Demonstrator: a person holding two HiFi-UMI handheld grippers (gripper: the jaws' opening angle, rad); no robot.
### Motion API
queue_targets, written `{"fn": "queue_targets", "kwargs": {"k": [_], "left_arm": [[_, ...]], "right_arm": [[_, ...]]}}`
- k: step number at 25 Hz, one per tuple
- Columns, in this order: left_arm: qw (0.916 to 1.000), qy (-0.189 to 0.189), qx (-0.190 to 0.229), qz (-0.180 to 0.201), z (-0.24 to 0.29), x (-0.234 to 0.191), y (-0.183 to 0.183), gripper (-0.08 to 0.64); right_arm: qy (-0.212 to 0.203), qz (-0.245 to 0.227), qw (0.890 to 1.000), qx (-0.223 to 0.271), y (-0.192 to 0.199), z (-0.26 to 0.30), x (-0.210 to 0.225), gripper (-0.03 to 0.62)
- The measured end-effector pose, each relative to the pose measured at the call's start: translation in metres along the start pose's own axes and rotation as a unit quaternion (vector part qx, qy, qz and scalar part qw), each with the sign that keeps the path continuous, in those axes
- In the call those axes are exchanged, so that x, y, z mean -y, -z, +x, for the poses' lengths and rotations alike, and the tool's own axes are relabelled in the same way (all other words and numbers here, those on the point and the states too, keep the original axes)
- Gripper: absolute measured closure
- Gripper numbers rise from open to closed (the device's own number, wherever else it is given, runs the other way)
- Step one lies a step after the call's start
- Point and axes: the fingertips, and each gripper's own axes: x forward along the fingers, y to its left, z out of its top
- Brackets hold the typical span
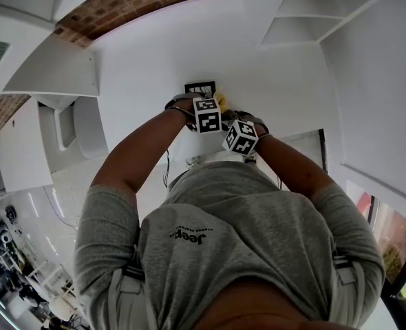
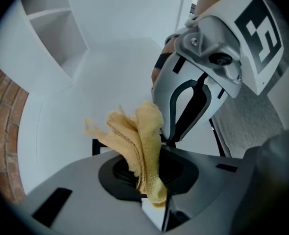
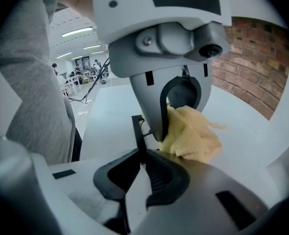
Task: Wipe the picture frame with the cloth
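- The left gripper is clenched on the yellow cloth. Its own view shows the folded cloth standing up out of the jaws at centre and fanning toward the upper left.
- The head view shows only a sliver of that yellow between the two grippers, at the middle of the picture.
- The right gripper has its pads drawn together at the tips, lower centre of its own view. The black edge of the picture frame runs straight down into them. It seems to pinch that edge, though the meeting point is dark.
- The right gripper view alone shows the left gripper head-on at top centre. The cloth is bunched at its tip, just right of the frame's edge.
- The head view alone places the frame: small, hung on a white wall, its top edge just above the grippers.
- That view also shows a brick strip at upper left and white shelves at upper right.
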Motion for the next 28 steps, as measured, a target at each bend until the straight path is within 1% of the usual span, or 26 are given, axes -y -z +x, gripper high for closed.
{"fn": "queue_targets", "kwargs": {"k": [4,6,8,10,11,13,14,16,18,20,22,24,27,28], "left_arm": [[0.9995,-0.007,0.016,-0.028,-0.015,-0.002,0.010,0.479],[0.9992,-0.016,0.012,-0.034,-0.022,-0.002,0.024,0.479],[0.9990,-0.029,0.000,-0.033,-0.027,0.002,0.043,0.479],[0.9986,-0.039,-0.013,-0.035,-0.030,0.008,0.062,0.479],[0.9983,-0.042,-0.016,-0.038,-0.031,0.010,0.070,0.479],[0.9977,-0.045,-0.020,-0.047,-0.033,0.016,0.086,0.479],[0.9974,-0.045,-0.021,-0.051,-0.034,0.020,0.092,0.479],[0.9970,-0.045,-0.024,-0.057,-0.033,0.027,0.102,0.479],[0.9970,-0.045,-0.026,-0.057,-0.031,0.035,0.105,0.479],[0.9972,-0.044,-0.029,-0.053,-0.028,0.042,0.105,0.479],[0.9975,-0.042,-0.032,-0.047,-0.025,0.048,0.105,0.479],[0.9977,-0.040,-0.036,-0.041,-0.023,0.051,0.107,0.479],[0.9977,-0.036,-0.042,-0.037,-0.019,0.053,0.109,0.479],[0.9977,-0.035,-0.045,-0.037,-0.017,0.054,0.111,0.479]], "right_arm": [[0.001,-0.001,1.000,0.001,0.001,-0.001,0.000,0.546],[-0.003,0.003,1.000,0.001,0.002,-0.001,0.000,0.546],[-0.015,0.009,1.000,0.003,0.001,-0.002,-0.001,0.546],[-0.028,0.019,0.999,0.023,-0.005,-0.011,0.004,0.538],[-0.029,0.024,0.998,0.042,-0.011,-0.019,0.011,0.517],[-0.021,0.030,0.997,0.072,-0.024,-0.032,0.037,0.517],[-0.014,0.027,0.997,0.076,-0.027,-0.034,0.052,0.517],[-0.006,0.013,0.998,0.068,-0.031,-0.029,0.079,0.517],[-0.007,-0.017,0.999,0.047,-0.030,-0.018,0.095,0.517],[-0.015,-0.056,0.998,0.020,-0.027,-0.004,0.099,0.517],[-0.024,-0.085,0.996,-0.004,-0.022,0.007,0.096,0.517],[-0.030,-0.096,0.995,-0.017,-0.019,0.014,0.093,0.517],[-0.033,-0.098,0.994,-0.017,-0.019,0.017,0.088,0.558],[-0.034,-0.099,0.994,-0.019,-0.019,0.017,0.087,0.561]]}}
